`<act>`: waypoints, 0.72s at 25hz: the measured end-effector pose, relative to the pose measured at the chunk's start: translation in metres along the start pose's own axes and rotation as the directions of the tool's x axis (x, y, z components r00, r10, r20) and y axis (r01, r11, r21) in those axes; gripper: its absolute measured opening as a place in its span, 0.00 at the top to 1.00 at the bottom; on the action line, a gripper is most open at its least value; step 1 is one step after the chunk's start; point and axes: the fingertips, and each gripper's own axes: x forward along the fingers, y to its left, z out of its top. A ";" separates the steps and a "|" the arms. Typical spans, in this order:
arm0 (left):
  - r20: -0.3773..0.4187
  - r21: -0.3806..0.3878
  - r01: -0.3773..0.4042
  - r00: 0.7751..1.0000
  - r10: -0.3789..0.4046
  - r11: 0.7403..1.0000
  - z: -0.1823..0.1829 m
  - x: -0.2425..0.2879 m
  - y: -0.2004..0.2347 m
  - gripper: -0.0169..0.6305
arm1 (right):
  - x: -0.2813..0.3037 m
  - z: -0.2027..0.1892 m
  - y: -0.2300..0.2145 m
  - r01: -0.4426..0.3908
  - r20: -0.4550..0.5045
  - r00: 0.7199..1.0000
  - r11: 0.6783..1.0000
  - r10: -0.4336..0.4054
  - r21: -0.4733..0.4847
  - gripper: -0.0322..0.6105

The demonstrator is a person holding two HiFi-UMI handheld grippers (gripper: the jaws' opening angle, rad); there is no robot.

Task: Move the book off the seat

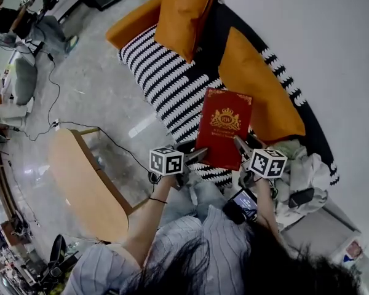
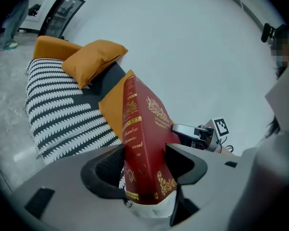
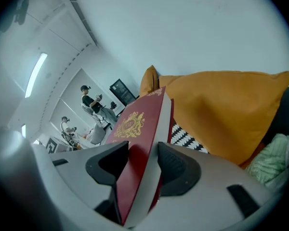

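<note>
A red hardback book [image 1: 224,125] with a gold crest hangs above the black-and-white striped sofa seat [image 1: 166,85], held at its near end from both sides. My left gripper [image 1: 195,157] grips the spine corner; in the left gripper view its pads [image 2: 111,165] press on the spine and cover of the book [image 2: 142,138], which stands tilted between the jaws of the left gripper [image 2: 143,165]. My right gripper [image 1: 241,147] clamps the opposite corner. In the right gripper view, the book [image 3: 135,138] sits edge-on in the right gripper [image 3: 142,162], both pads against it.
Two orange cushions [image 1: 184,11] [image 1: 255,78] lean along the sofa back. A pale green cloth [image 1: 298,165] lies at the seat's right end. A wooden coffee table [image 1: 80,183] stands left of my knees, cables on the floor beyond it. A person [image 1: 12,17] stands far off.
</note>
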 end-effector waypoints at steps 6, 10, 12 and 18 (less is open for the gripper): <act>0.067 0.006 -0.025 0.997 0.025 1.000 0.012 -0.038 -0.007 0.55 | 0.002 0.012 0.041 -0.055 -0.016 0.998 0.996 0.054 -0.065 0.63; 0.133 -0.013 -0.049 0.990 0.051 0.999 0.018 -0.078 0.001 0.55 | 0.016 0.014 0.084 -0.096 -0.045 0.995 0.988 0.092 -0.120 0.63; 0.167 -0.028 -0.060 0.984 0.064 0.998 0.019 -0.098 0.006 0.55 | 0.023 0.014 0.105 -0.117 -0.063 0.992 0.982 0.109 -0.150 0.64; 0.241 -0.080 -0.087 0.965 0.104 0.993 0.014 -0.146 0.024 0.55 | 0.044 0.002 0.154 -0.169 -0.113 0.982 0.964 0.148 -0.206 0.64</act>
